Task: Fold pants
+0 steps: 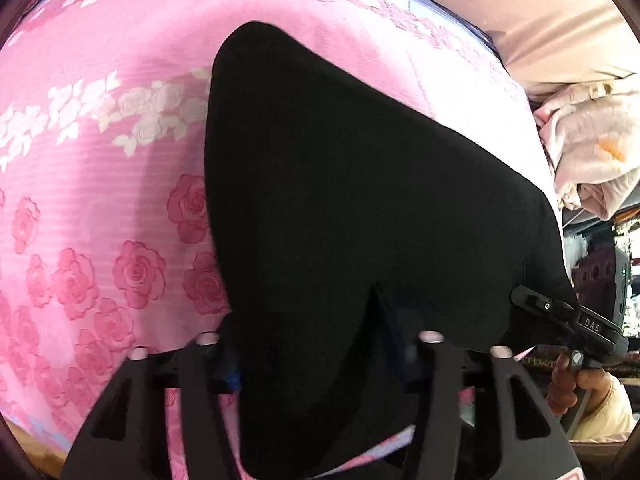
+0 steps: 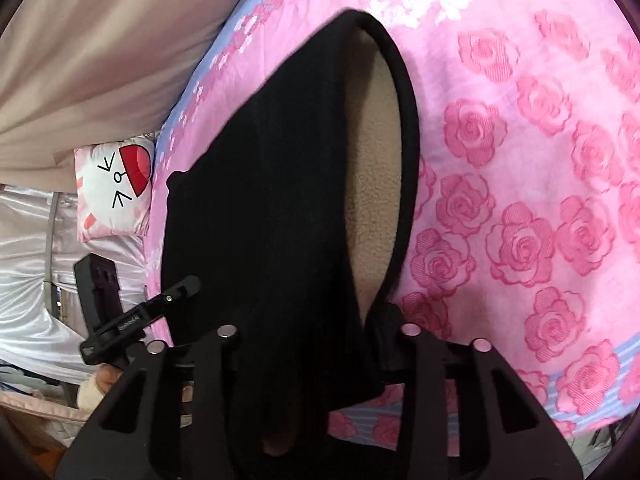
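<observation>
Black pants with a tan fleece lining are lifted over a pink rose-print bed cover. My left gripper is shut on the near edge of the pants, which drape over its fingers. My right gripper is shut on the waistband end, where the lining shows in the open waist. In the left wrist view the right gripper bites the pants' right corner. In the right wrist view the left gripper shows at the pants' left edge.
The bed cover spreads under the pants. A beige curtain and a cartoon-face pillow lie beside the bed. Pale bedding is piled at the right edge in the left wrist view.
</observation>
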{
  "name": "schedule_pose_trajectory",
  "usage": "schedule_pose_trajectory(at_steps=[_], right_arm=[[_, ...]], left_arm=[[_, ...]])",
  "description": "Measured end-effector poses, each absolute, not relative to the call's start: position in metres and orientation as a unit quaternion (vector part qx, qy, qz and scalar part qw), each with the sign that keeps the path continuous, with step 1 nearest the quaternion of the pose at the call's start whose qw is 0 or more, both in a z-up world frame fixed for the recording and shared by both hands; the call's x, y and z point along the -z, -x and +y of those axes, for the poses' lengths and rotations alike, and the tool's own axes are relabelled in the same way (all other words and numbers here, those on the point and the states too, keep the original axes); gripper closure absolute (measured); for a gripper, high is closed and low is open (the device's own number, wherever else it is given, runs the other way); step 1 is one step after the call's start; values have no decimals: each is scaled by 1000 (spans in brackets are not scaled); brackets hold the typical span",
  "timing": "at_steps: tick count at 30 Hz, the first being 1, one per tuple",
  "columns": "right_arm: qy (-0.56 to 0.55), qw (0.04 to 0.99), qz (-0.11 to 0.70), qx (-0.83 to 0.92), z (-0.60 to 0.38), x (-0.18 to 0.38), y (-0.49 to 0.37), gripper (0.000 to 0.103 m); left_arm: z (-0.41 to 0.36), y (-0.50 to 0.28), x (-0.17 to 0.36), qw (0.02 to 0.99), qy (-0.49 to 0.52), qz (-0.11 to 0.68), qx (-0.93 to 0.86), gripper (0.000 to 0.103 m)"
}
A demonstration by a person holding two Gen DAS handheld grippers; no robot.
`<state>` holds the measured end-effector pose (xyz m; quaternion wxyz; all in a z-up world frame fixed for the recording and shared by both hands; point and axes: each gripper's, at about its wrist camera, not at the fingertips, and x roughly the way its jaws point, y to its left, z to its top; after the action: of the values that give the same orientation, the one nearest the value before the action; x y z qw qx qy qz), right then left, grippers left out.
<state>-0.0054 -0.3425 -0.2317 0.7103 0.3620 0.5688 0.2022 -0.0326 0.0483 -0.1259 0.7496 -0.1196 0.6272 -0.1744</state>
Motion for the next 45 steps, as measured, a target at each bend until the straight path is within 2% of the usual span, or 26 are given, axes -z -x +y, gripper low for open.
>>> schedule_pose_trajectory(at_steps=[4, 16, 22, 28, 35, 40, 45], right_arm=[[-353, 714, 565, -216, -342, 209, 6, 69], [-324, 679, 612, -246, -352, 156, 37, 70], [-303, 709, 577, -271, -349, 99, 36, 70], [-293, 762, 503, -283, -353, 45, 0, 70], [-262, 819, 419, -292, -352, 12, -81, 70], [-257, 838, 384, -292, -349, 15, -142, 70], [-267, 841, 368, -294, -349, 40, -194, 70]], left_arm=[[64, 35, 102, 732, 160, 630, 204, 70], [87, 82, 44, 691, 165, 656, 257, 70], [90, 81, -8, 720, 150, 620, 275, 71], [76, 41, -56, 775, 133, 547, 287, 71], [64, -30, -93, 836, 105, 459, 283, 71], [60, -81, -94, 863, 96, 418, 267, 71], [57, -126, -74, 874, 86, 403, 258, 71]])
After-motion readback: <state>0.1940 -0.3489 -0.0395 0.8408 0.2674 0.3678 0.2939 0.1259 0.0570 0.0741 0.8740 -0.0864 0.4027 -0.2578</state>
